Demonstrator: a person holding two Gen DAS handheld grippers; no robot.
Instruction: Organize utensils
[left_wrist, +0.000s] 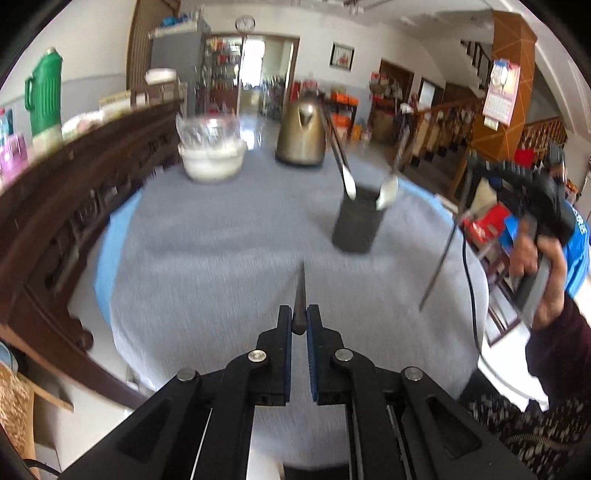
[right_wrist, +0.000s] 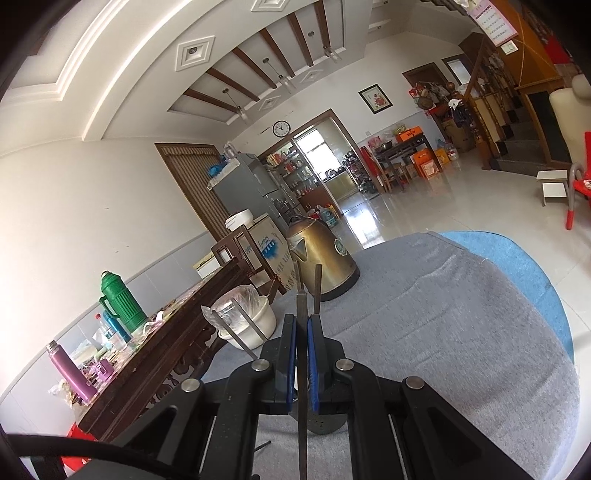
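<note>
My left gripper (left_wrist: 298, 317) is shut on a thin dark chopstick (left_wrist: 301, 291) that points forward over the grey tablecloth (left_wrist: 207, 266). Ahead and to the right stands a dark round utensil holder (left_wrist: 356, 221) with two spoons (left_wrist: 349, 181) leaning in it. At the right edge a hand holds my right gripper (left_wrist: 466, 216), with another dark chopstick (left_wrist: 439, 266) slanting down from it. In the right wrist view my right gripper (right_wrist: 302, 325) is shut on that chopstick (right_wrist: 303, 373). The holder (right_wrist: 325, 424) lies mostly hidden under the jaws, and utensil handles (right_wrist: 317, 284) rise past them.
A brass kettle (left_wrist: 301, 136) and a white bowl with a plastic bag in it (left_wrist: 212, 151) stand at the table's far side. A dark wooden sideboard (left_wrist: 74, 192) runs along the left, with a green thermos (left_wrist: 44, 99) on it. The table's round edge (right_wrist: 517, 266) curves at the right.
</note>
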